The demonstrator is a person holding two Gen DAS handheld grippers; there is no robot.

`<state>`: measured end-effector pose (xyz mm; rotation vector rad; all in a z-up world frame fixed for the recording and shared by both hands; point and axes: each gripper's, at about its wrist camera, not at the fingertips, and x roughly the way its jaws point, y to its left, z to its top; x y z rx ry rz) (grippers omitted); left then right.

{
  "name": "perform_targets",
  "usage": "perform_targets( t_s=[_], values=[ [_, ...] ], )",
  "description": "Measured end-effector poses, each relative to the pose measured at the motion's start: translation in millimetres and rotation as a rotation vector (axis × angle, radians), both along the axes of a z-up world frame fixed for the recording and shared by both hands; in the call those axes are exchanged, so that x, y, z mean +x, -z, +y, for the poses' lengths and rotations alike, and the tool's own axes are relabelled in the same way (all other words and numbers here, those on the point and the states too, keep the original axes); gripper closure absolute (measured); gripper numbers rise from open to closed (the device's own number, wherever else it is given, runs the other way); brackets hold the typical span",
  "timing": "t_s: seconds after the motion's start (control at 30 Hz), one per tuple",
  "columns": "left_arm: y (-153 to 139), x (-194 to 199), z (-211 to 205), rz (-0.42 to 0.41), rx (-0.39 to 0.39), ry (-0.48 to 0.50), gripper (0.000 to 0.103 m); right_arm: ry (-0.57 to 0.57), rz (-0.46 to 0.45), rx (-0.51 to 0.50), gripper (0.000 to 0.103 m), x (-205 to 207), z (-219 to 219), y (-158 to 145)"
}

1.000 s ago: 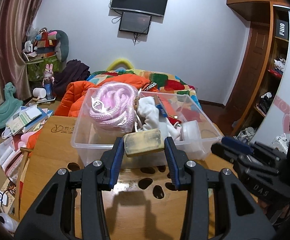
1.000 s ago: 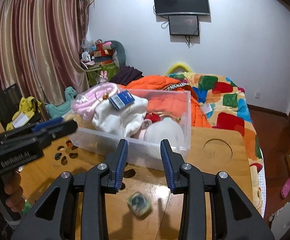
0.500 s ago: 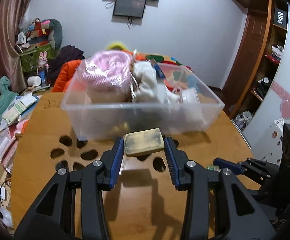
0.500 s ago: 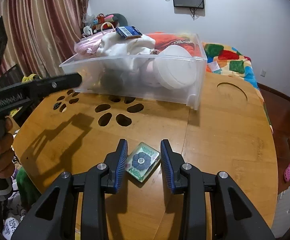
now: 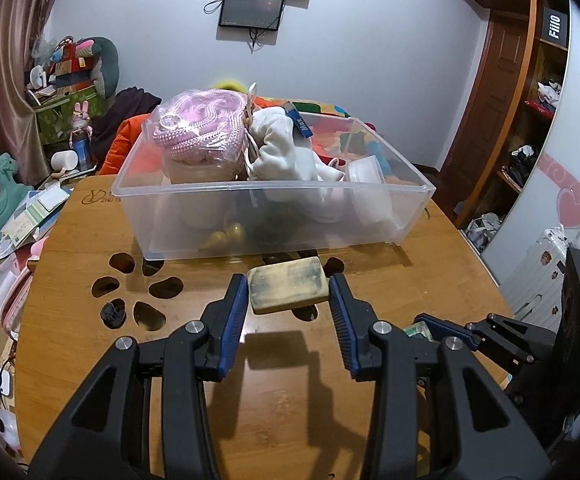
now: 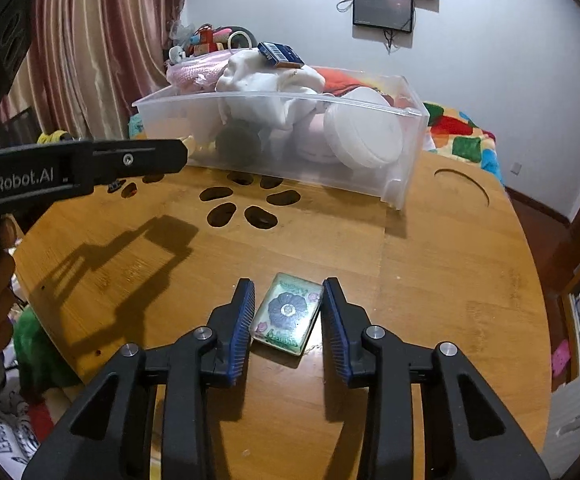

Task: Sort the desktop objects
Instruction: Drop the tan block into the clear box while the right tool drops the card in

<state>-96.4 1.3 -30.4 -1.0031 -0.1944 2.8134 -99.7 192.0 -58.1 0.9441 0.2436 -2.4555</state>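
A clear plastic bin (image 5: 274, 216) stands on the round wooden table (image 5: 290, 400), filled with a pink bagged bundle (image 5: 202, 128), white cloth (image 5: 282, 152) and a white round box (image 6: 363, 132). My left gripper (image 5: 288, 300) is shut on a tan, smudged block (image 5: 288, 286), held above the table just in front of the bin. My right gripper (image 6: 288, 312) is open, its jaws on either side of a flat glassy tile with a blue flower (image 6: 288, 314) that lies on the table. There is a gap on each side of the tile. The left gripper also shows in the right wrist view (image 6: 90, 164).
The table has petal-shaped cut-outs (image 5: 138, 292) in front of the bin and a round cut mark (image 6: 463, 186) at the right. A bed with a colourful quilt (image 6: 461, 140) lies behind. Clutter and toys (image 5: 22, 216) fill the floor at the left.
Both grippers have drawn back and down from the bin. The left one still holds the tan block. The right gripper has come down around the flower tile, which sat below it earlier.
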Motion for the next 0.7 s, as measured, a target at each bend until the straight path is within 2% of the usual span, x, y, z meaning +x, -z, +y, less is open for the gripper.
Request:
perform_targets(
  t_s=[0.1,0.2,0.57,0.7],
  values=[
    [-4,2,0,0.013,-0.007,0.0,0.062,0.004,-0.035,-0.026,0.071,-7,2,-4],
    [-9,2,-1,0.03,-0.008,-0.001,0.062,0.008,-0.026,-0.041,0.071,-11,4,-12],
    [-29,-11,-15,0.084,0.0,-0.028,0.062,0.004,0.079,-0.115,0.071,-32,1,-63],
    [-34,-22,-26,0.089,0.029,-0.037,0.062,0.001,0.11,-0.131,0.071,-46,-4,-78]
  ],
)
